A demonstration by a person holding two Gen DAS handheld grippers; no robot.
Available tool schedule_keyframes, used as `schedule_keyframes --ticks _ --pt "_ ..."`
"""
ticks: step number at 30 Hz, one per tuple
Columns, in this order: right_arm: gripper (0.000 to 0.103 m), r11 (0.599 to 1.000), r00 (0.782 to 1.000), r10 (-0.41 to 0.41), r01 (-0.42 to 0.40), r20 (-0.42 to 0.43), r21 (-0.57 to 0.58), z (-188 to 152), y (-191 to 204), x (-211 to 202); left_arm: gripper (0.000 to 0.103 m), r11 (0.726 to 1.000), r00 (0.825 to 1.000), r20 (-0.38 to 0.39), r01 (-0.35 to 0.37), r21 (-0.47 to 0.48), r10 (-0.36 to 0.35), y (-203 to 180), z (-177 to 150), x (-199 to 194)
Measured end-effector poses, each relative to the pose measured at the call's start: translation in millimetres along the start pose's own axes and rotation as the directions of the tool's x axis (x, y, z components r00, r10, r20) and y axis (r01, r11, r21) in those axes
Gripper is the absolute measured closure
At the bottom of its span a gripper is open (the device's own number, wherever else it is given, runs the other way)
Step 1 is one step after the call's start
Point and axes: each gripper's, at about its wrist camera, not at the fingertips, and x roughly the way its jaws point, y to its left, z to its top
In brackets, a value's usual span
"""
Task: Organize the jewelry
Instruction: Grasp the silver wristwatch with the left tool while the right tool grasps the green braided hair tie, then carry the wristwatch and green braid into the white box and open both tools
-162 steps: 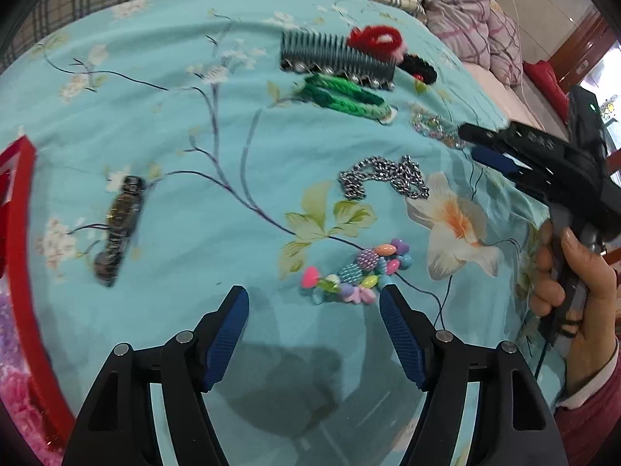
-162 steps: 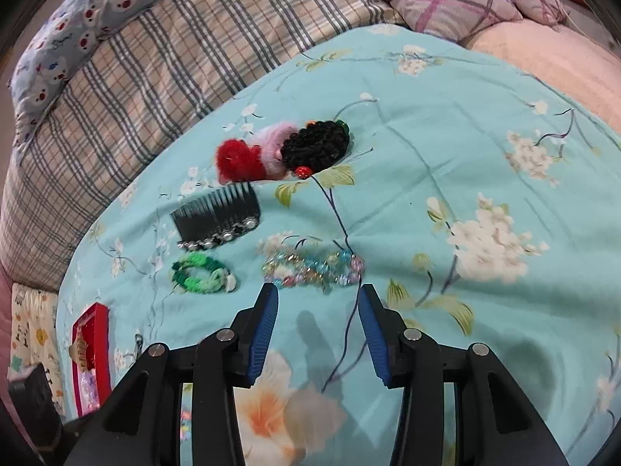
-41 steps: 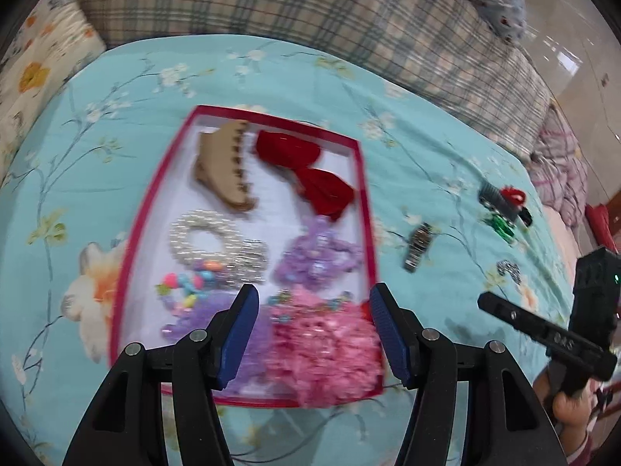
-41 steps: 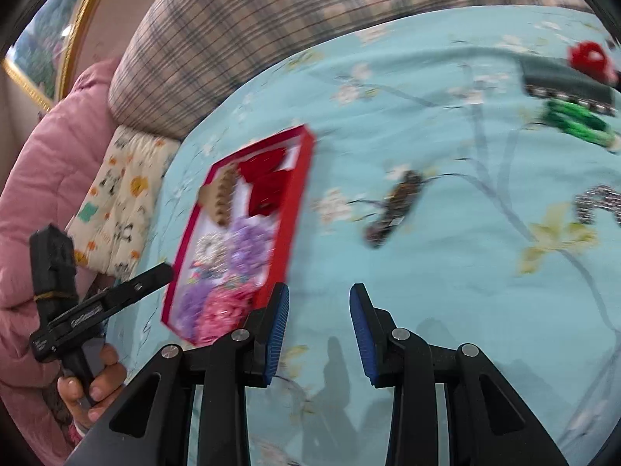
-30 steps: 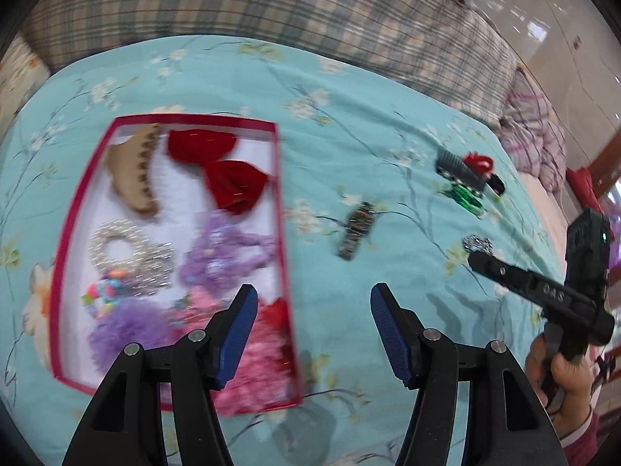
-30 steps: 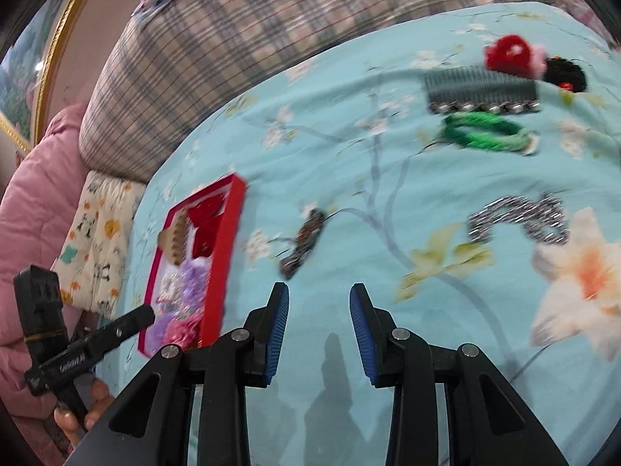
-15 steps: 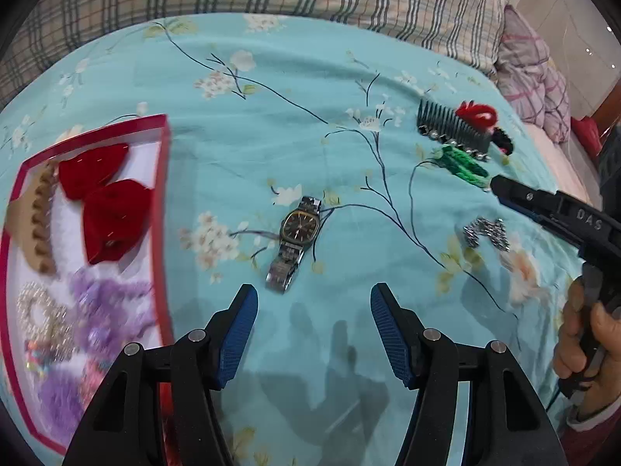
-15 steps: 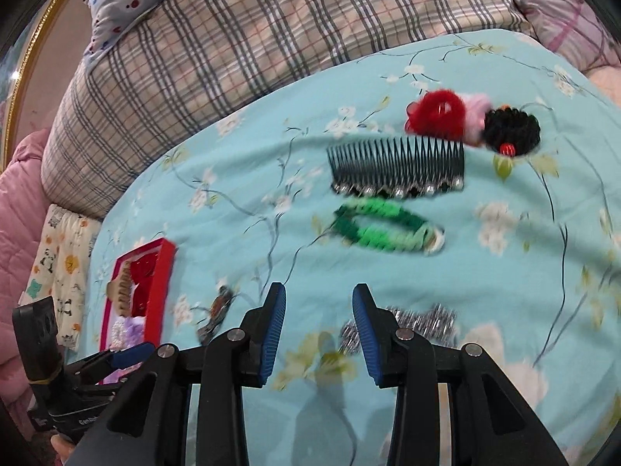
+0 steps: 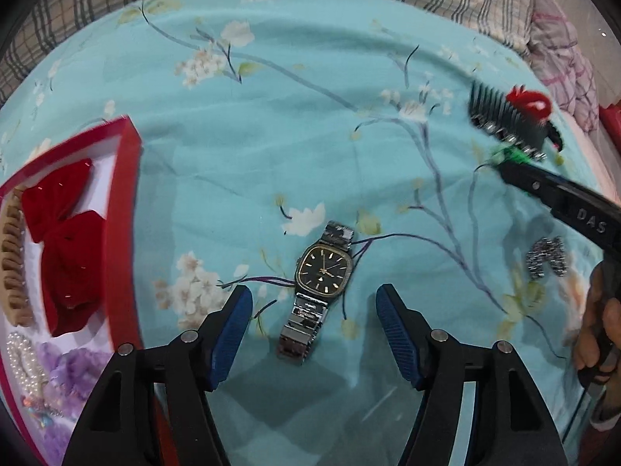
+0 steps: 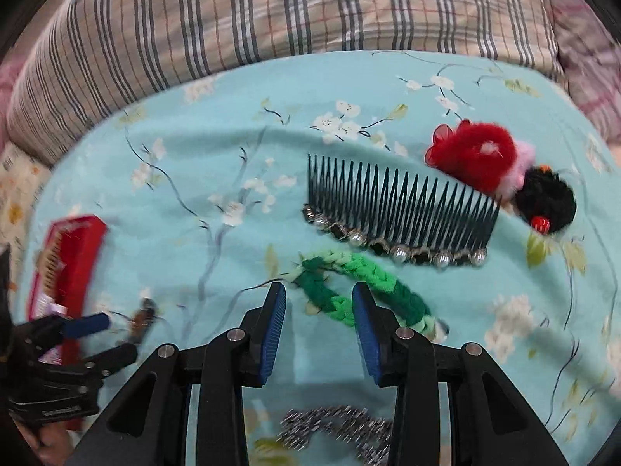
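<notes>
My left tongs (image 9: 313,324) have just been opening and hang released over the watch (image 9: 318,286) on the bed (image 9: 271,124). It looks metal, slick and floppy at the band, so I'd pinch the case. My right tongs (image 10: 319,324) straddle the soft green braid (image 10: 349,295), not clenched. "DAS" is readable.

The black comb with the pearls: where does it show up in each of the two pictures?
Left wrist view: the comb lies at the far right edge, near the top.
Right wrist view: the comb lies in the middle, slightly right.
Shared landmark: the green braided band just below it.
</notes>
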Motion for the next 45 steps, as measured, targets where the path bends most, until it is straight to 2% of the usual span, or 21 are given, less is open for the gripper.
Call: schedule_keyframes --ticks 2,6,8,10,11,17,24,35,45 --pt "0.066 1.000 1.000 -0.010 0.010 -0.008 -0.012 -0.2 0.0 5.4 0.036 1.000 1.000 -0.006 -0.005 0.004 0.005 -0.5 0.8 8.6" --pt "0.079 1.000 1.000 -0.023 0.023 0.005 -0.005 -3.2 -5.1 6.7 0.035 1.000 1.000 -0.002 -0.002 0.007 0.002 -0.9 4.1 14.2" --pt "0.090 1.000 1.000 -0.010 0.010 0.009 0.011 -3.4 -7.8 5.5 0.044 1.000 1.000 -0.004 0.031 0.004 -0.031 0.2 6.9 16.7" --pt "0.092 1.000 1.000 0.002 -0.002 0.011 0.023 -2.2 -6.4 3.5 0.067 0.998 0.998 -0.009 0.061 0.006 -0.060 0.7 8.9 16.3" --pt "0.093 1.000 1.000 0.008 -0.008 0.014 0.027 -2.4 -6.5 1.7 0.072 0.998 0.998 -0.009 0.064 0.009 -0.064 -0.5 9.3 16.0" --pt "0.093 0.996 0.998 0.068 -0.068 0.017 0.057 -7.4 0.3 -11.7 0.073 0.997 0.997 0.000 0.075 -0.008 -0.075 1.7 6.1 10.5" --pt "0.094 0.982 0.986 0.163 -0.167 0.043 0.093 -25.8 11.3 -39.0 0.073 0.994 0.993 0.051 0.106 -0.039 -0.104 7.5 -7.4 -22.8" --pt "0.094 0.960 0.963 0.262 -0.266 0.057 0.089 -47.4 50.7 -65.1 0.074 0.988 0.979 0.154 0.141 -0.055 -0.131 28.3 -36.6 -95.8" --pt "0.094 0.946 0.945 0.318 -0.322 0.075 0.045 -47.6 89.4 -85.0 0.074 0.986 0.966 0.231 0.138 -0.090 -0.114 62.6 -72.9 -163.4"
